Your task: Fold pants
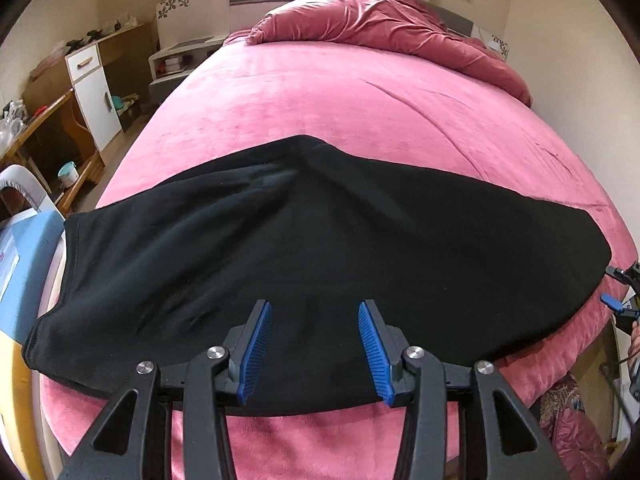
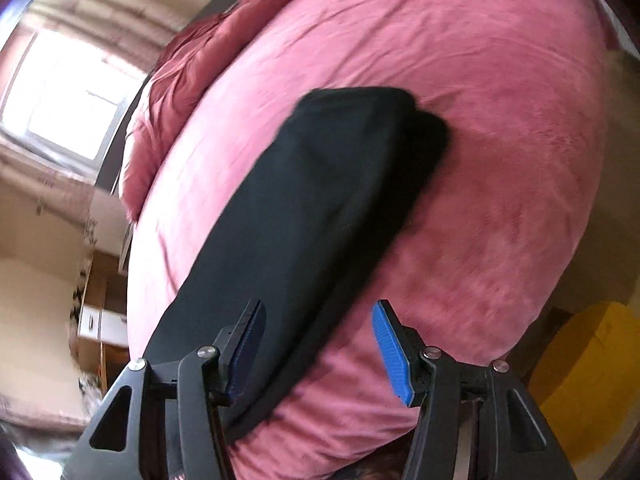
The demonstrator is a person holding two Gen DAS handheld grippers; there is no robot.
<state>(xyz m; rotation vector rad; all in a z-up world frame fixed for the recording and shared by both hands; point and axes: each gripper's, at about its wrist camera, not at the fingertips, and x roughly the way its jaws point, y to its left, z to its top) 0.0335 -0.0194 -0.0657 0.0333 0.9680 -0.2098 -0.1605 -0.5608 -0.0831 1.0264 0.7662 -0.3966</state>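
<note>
One pair of black pants (image 1: 320, 248) lies across the pink bed (image 1: 360, 92). Left gripper (image 1: 316, 344) hovers over the near edge, fingers spread, released. Right gripper (image 2: 316, 344) is likewise spread, holding nothing.

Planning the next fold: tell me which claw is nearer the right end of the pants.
Right. The right claw sits open at that end of the pants; the left claw hovers open over their middle.

both wrist views look closely along the bed (image 1: 360, 92), sharing the pants (image 1: 320, 240).

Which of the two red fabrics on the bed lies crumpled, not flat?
The darker red duvet heaped near the window; the pink blanket is spread flat under the black pants.
</note>
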